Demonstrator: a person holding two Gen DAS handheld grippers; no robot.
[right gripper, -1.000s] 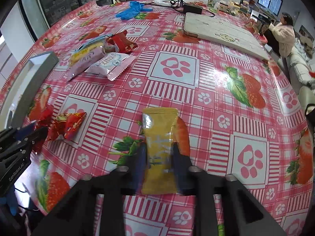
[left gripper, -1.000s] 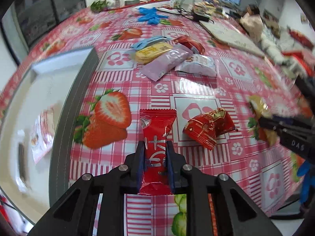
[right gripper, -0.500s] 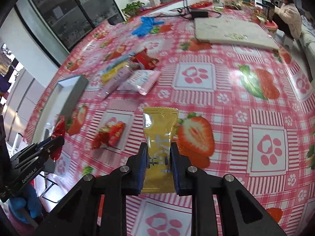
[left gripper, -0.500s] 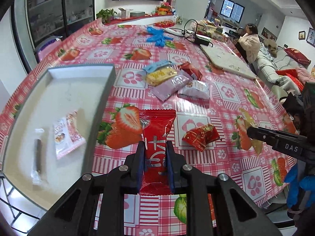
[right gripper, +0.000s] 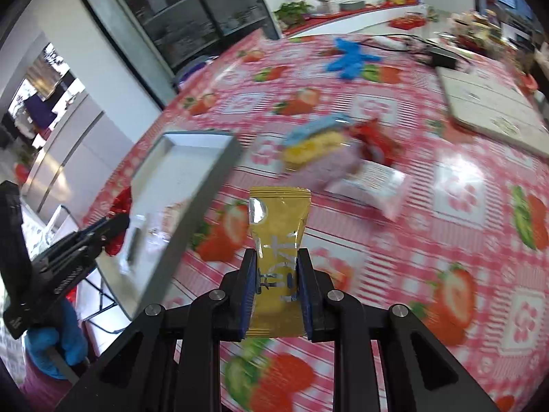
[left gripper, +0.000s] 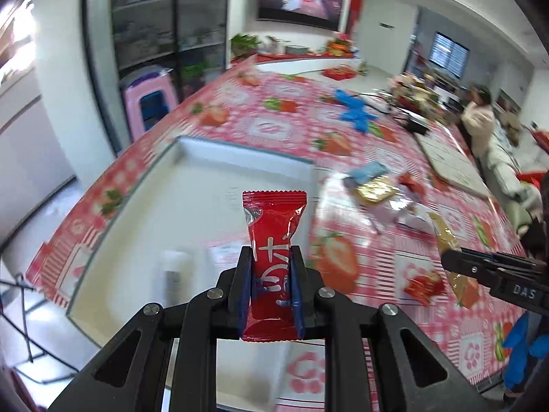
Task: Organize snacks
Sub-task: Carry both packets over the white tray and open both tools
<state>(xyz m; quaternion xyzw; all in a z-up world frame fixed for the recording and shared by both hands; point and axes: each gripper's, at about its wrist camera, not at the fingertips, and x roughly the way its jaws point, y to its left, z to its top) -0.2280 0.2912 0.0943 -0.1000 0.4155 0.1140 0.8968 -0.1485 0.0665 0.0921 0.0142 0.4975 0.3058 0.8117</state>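
Right now the left tool is clamped on a red snack packet above the white tray; the right tool pinches a glossy yellow packet over the table. Best to lower each well inside the tray before letting go.

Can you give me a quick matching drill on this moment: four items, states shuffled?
Items:
1. red snack packet
2. yellow snack packet
3. white tray
4. blue gloves

States:
A. lying loose at the far end of the table
B. clamped in the right gripper
C. sitting on the tablecloth with a few items inside
D. clamped in the left gripper

Pairs: 1-D, 2-B, 3-C, 4-A
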